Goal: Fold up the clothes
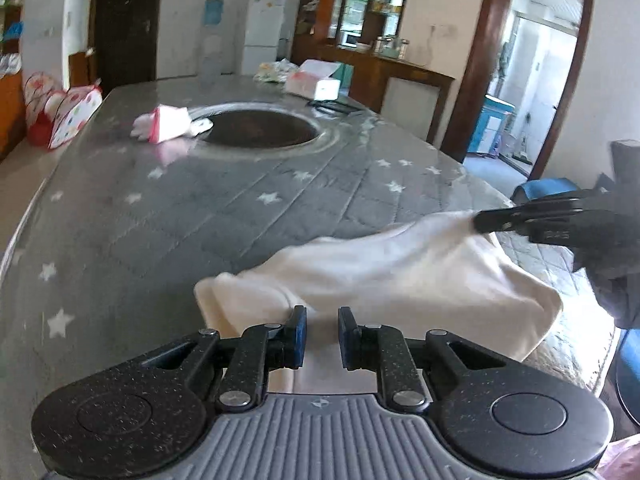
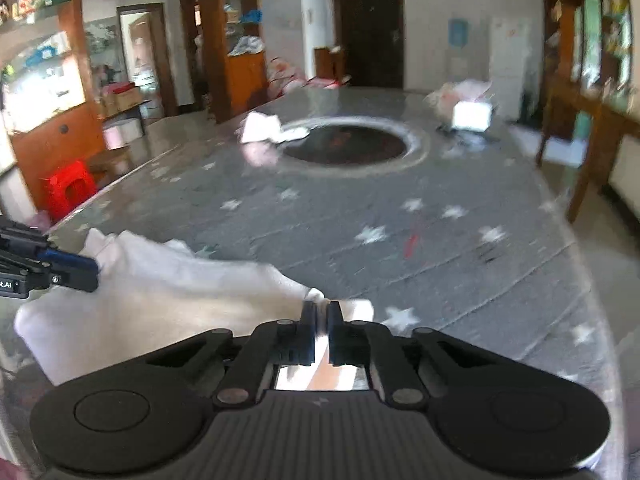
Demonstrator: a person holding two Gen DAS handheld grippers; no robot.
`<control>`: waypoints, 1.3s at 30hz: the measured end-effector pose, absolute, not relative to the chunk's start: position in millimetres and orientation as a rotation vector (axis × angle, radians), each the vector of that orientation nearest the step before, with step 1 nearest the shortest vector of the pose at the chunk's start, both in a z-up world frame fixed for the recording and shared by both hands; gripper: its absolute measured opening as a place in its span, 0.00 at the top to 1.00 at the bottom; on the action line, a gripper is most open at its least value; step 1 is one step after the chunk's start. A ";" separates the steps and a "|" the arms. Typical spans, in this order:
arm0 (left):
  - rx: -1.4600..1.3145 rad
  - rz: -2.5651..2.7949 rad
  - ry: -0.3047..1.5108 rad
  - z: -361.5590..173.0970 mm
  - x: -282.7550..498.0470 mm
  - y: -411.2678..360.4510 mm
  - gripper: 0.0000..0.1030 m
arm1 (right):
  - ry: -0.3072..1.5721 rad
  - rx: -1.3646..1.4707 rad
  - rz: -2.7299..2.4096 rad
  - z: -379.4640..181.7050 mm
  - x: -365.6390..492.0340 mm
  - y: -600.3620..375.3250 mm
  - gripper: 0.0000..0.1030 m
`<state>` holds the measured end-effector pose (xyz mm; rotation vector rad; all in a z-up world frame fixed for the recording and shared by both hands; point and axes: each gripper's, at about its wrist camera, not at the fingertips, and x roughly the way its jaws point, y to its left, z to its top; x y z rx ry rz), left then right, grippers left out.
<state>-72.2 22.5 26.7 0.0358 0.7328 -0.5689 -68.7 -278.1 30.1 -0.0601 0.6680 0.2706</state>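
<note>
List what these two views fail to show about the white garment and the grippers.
- White garment: type unclear; left wrist view, its near edge is hidden behind the left hand-held gripper.
- Left grip: jaws stand apart, and whether they pinch cloth is uncertain.
- Right hand-held gripper: right wrist view, motion blur; jaws nearly closed on cloth, how much is unreadable.
- Table items at the far end: blurred, unidentifiable.

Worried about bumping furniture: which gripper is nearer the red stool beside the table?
Left. The left gripper sits at the table edge on the side of the red stool; the right gripper is further along that edge, away from it.
</note>
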 end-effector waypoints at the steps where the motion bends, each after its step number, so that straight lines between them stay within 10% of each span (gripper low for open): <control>1: 0.023 -0.571 0.736 24.7 -71.1 25.2 0.82 | 0.666 -0.073 0.262 30.5 -69.7 -277.4 0.96; 39: -0.023 -0.631 0.715 28.8 -32.4 -9.7 0.75 | 0.734 -0.037 0.462 15.2 -18.4 -213.8 0.88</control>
